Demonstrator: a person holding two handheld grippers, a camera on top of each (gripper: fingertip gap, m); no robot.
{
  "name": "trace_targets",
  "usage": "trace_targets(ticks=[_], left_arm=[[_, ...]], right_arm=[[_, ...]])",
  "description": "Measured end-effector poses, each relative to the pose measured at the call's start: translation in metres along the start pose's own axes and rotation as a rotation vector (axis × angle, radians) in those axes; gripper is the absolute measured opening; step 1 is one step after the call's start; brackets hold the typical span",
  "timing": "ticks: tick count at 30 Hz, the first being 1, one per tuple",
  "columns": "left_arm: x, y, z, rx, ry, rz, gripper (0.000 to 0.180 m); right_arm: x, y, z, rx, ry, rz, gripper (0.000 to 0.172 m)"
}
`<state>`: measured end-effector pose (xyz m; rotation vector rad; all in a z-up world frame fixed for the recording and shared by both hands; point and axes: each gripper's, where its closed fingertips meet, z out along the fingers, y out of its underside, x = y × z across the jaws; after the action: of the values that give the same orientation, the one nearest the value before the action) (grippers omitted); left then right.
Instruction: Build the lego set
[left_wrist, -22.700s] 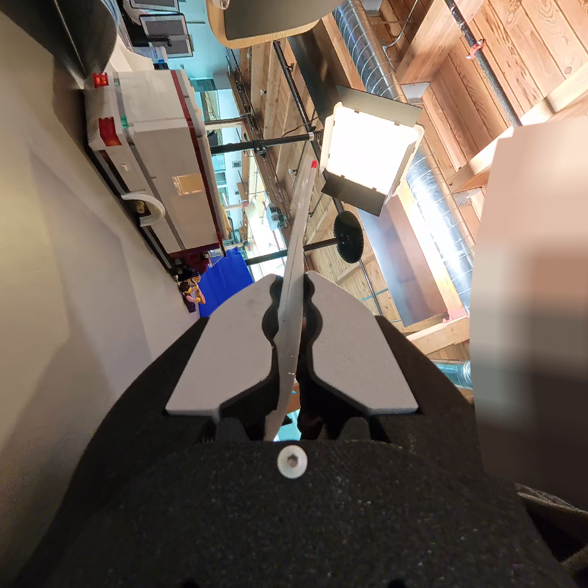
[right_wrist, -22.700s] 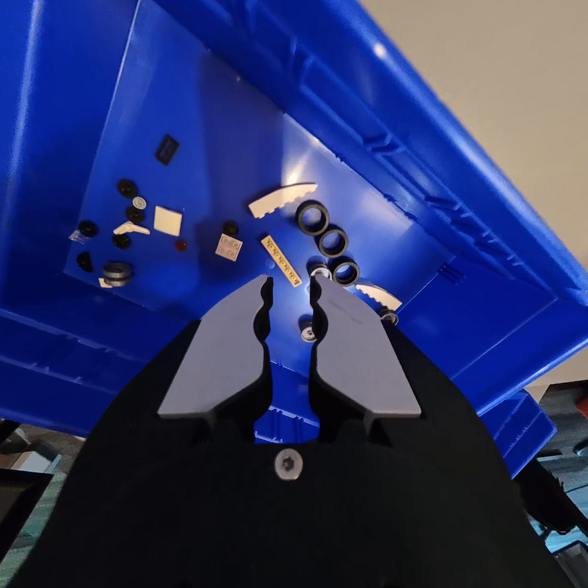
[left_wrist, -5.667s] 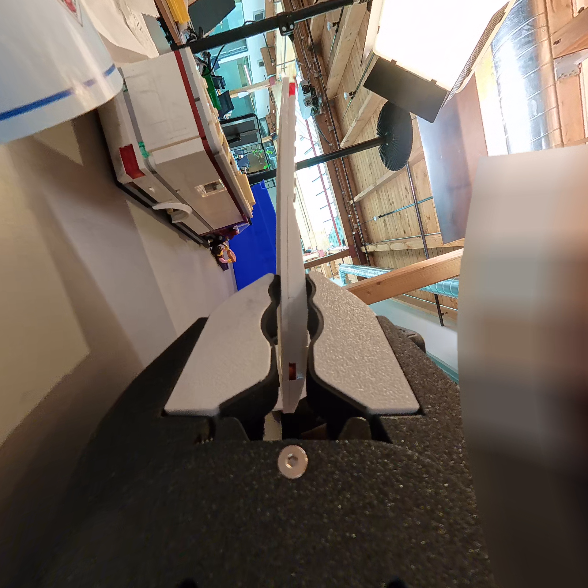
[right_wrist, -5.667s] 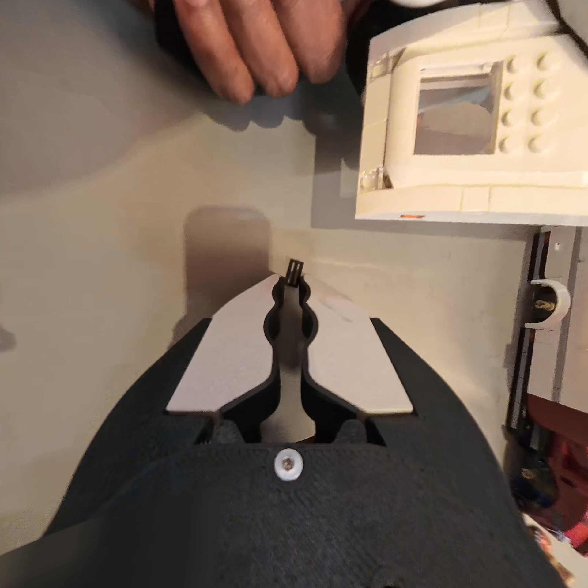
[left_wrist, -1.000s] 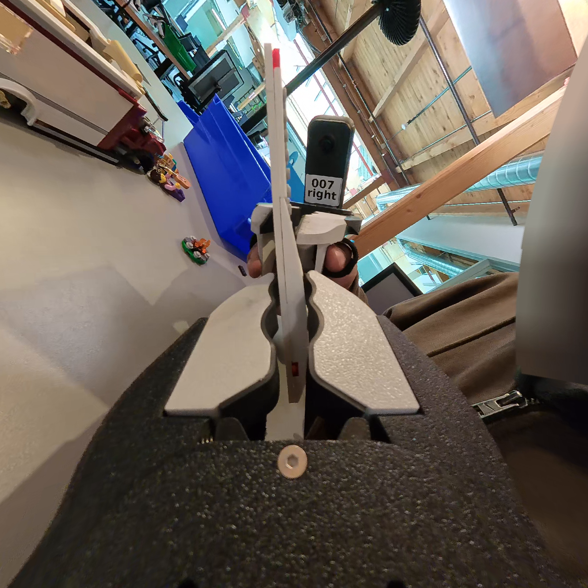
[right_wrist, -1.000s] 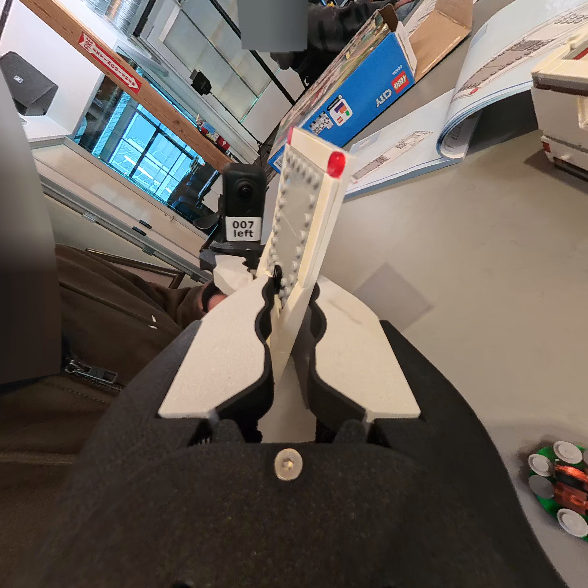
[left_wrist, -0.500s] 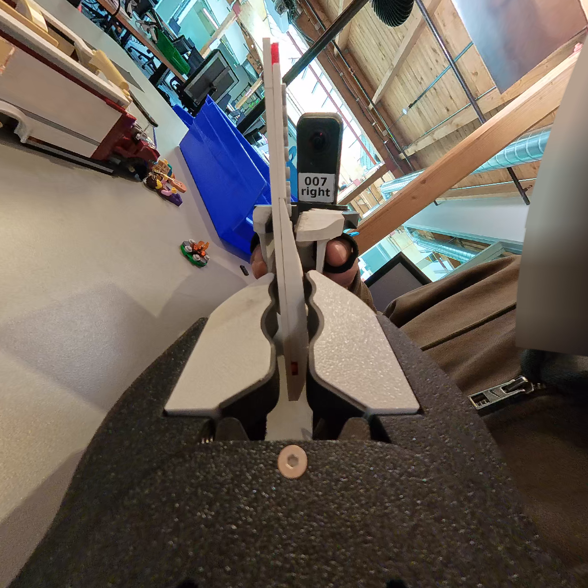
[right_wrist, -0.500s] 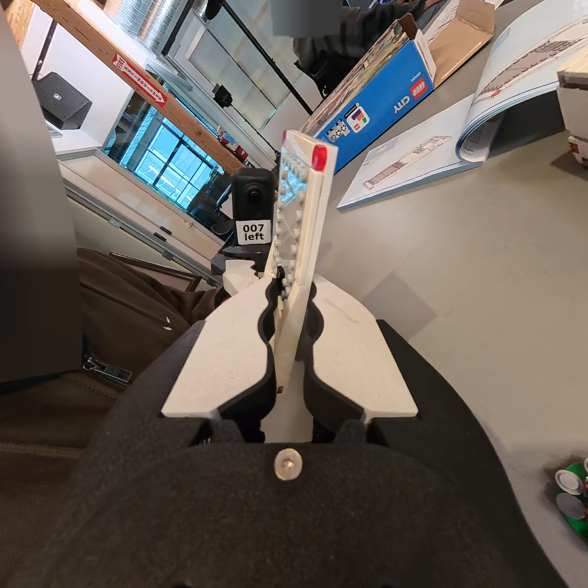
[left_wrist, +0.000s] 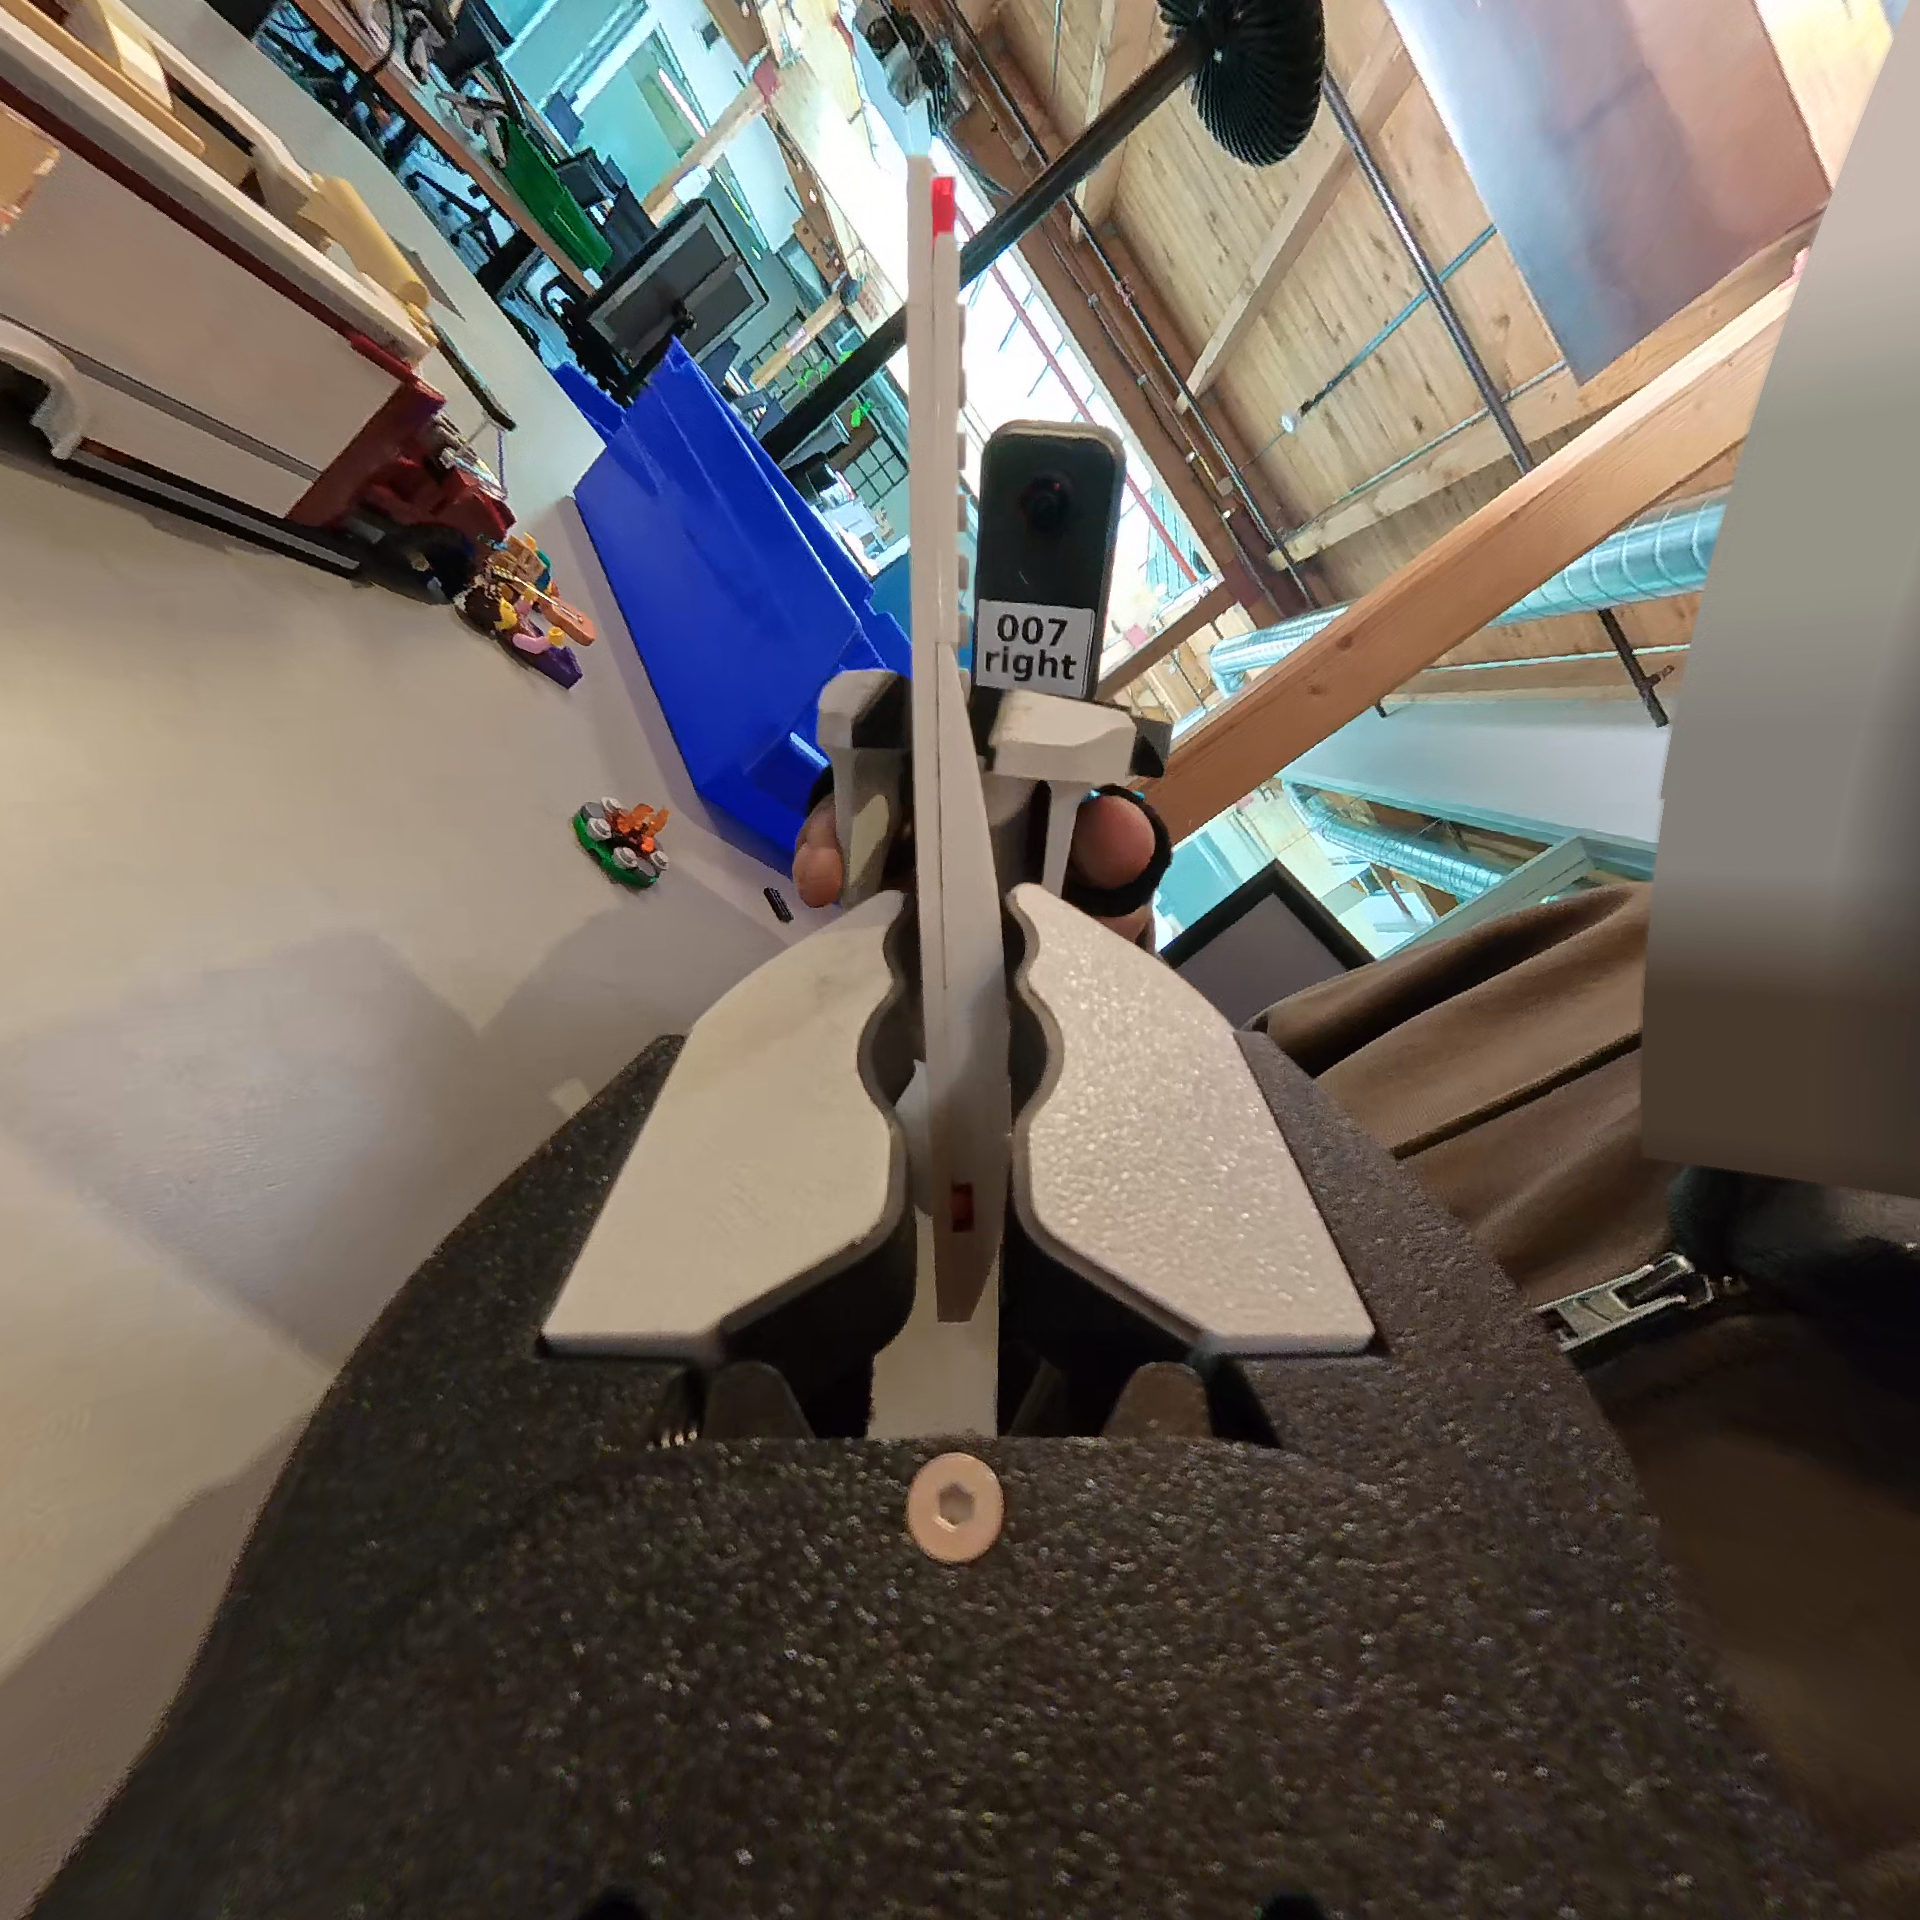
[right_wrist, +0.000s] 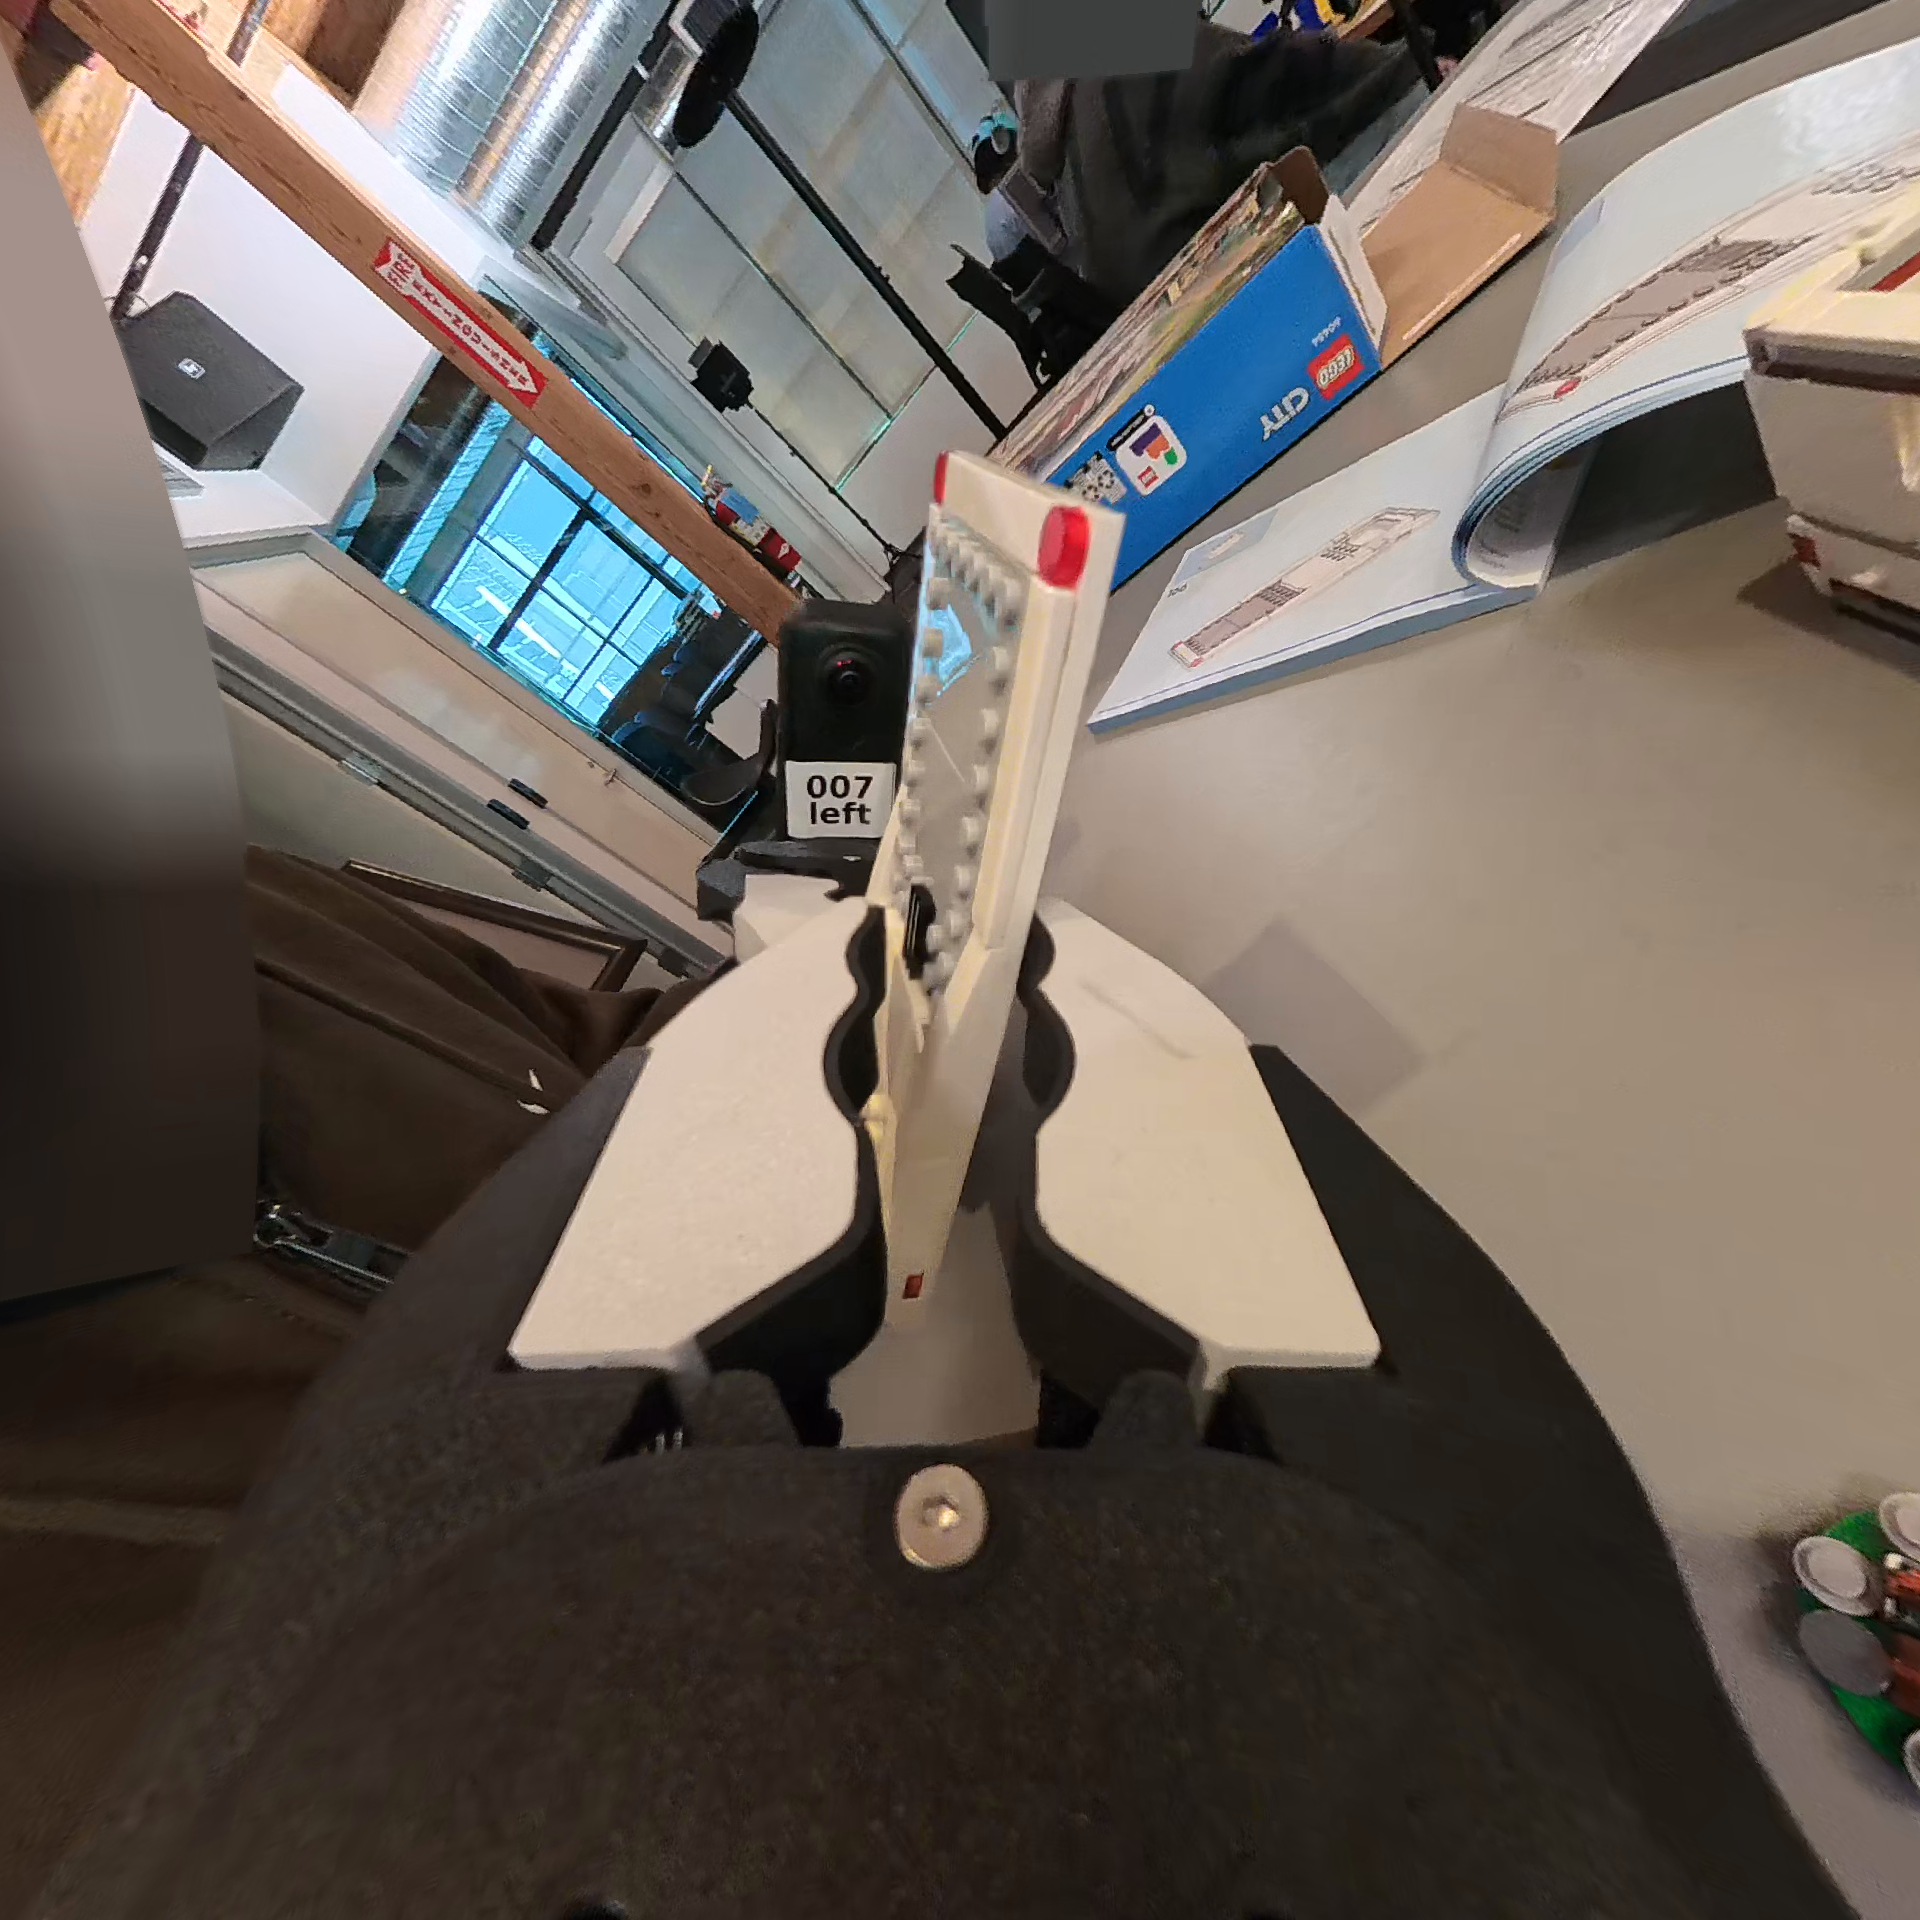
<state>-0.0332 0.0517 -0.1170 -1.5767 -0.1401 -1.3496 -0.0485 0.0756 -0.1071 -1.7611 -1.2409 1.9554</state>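
A pale grey bench (right_wrist: 1507, 883) carries an open instruction booklet (right_wrist: 1558, 436), a blue bin (left_wrist: 717, 582) and a green round brick piece (left_wrist: 620, 836). The left tongs (left_wrist: 956, 935) clamp a long white studded brick panel (right_wrist: 987, 748) edge-on; the right tongs (right_wrist: 940, 935) stand slightly parted around its other end.

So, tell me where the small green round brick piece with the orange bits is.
The green round piece lies on the grey table left of centre in the left wrist view, beside the blue bin.
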Motion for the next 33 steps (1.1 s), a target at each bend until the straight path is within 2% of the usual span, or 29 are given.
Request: trace_targets(ticks=[5,14,17,22,33], left_arm=[[0.0027,0.0044,0.0022,-0.026,-0.007,0.055,0.014],[0.0023,0.0011,0.0015,-0.003,0.001,0.034,0.014],[0.0008,-0.0022,0.0007,0.023,-0.003,0.021,0.014],[0.0032,0.001,0.0027,0.001,0.007,0.036,0.014],[-0.0014,-0.0012,0.0018,0.008,0.004,-0.019,0.014]], right_arm=[[-0.0041,0.0002,-0.0009,0.012,-0.052,0.013,0.015],[-0.0035,0.0016,-0.0015,-0.005,-0.036,-0.009,0.016],[-0.0045,0.0076,-0.0002,-0.036,-0.024,-0.029,0.025],[-0.0057,0.0066,0.0,-0.016,-0.057,0.001,0.016],[-0.0005,0.0071,0.0021,-0.029,-0.04,0.014,0.015]])
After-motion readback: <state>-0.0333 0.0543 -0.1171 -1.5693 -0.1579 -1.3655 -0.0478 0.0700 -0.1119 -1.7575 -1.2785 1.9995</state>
